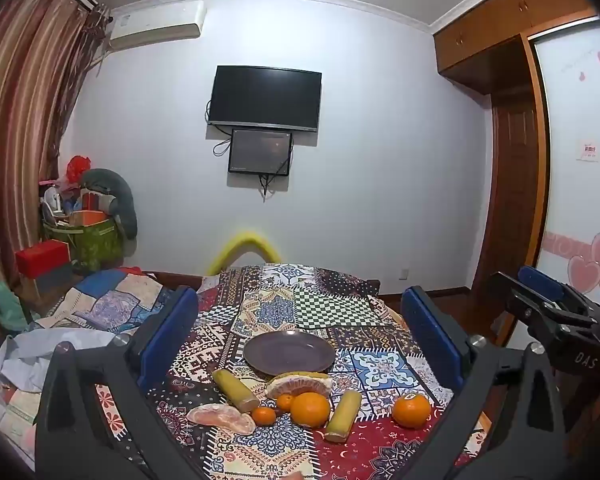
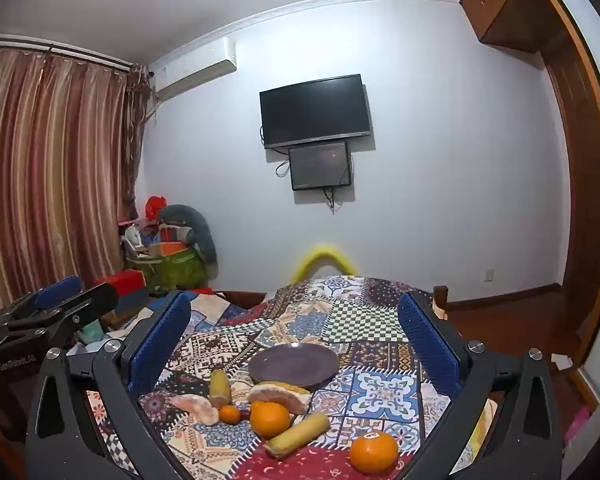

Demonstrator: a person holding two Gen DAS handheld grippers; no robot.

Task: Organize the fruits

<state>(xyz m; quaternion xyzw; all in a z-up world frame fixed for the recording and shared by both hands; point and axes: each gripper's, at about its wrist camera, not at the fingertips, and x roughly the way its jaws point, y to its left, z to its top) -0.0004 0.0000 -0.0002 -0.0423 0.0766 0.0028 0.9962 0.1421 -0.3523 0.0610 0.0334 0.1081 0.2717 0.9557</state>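
Plate [image 1: 289,352] sits bare mid-worktop, fruit strewn along its near edge. Big oranges [image 1: 310,409] look firm but roll: grip across the middle. Pomelo wedges [image 1: 300,385] seem soft, so pinch gently. Tiny mandarins [image 1: 263,415] last. Left tongs [image 1: 300,332] and right tongs [image 2: 296,340] both spread wide, holding nothing.

Wide-open left claw [image 1: 300,320] above empty plate [image 1: 289,352], oranges [image 1: 310,409] and corn pieces [image 1: 236,390] nearby.
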